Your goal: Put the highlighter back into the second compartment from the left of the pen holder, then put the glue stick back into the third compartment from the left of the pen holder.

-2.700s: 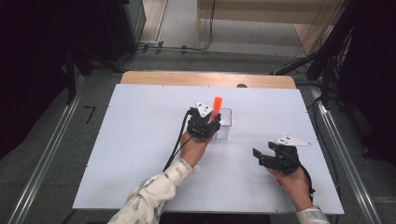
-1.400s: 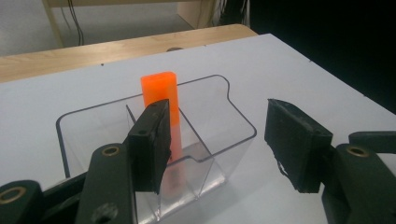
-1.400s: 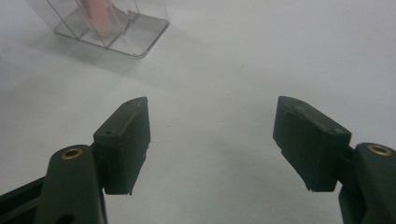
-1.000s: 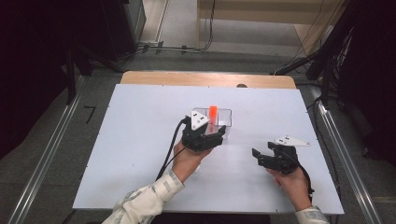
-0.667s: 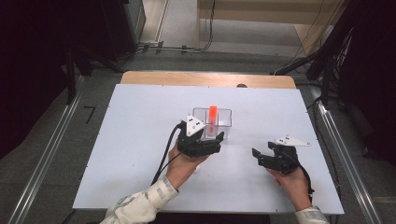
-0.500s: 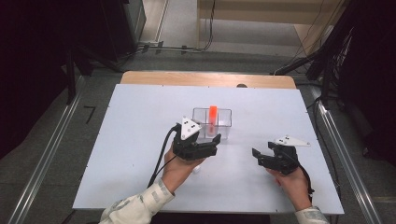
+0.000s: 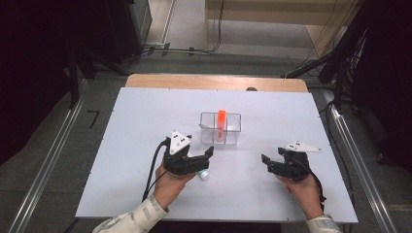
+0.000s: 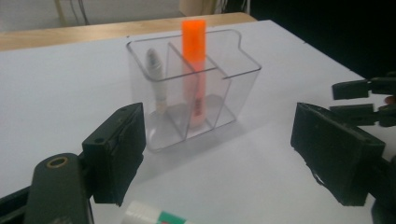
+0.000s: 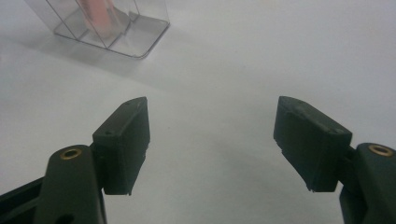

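Pens go upright in the clear holder [image 7: 221,127] on the bench [image 7: 121,145]: orange marker [image 7: 221,119] already stands inside. Left tool [image 7: 201,158], jaws just opened wide and empty, hangs over the white marker [image 7: 204,174], probably next. Right tool [image 7: 272,162] rests open, empty.

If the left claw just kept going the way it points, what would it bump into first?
Most likely the clear holder, which stands straight ahead between the left claw's open jaws with bare table before it. The small white tube lies low at its base and might be brushed first; depth is unclear.
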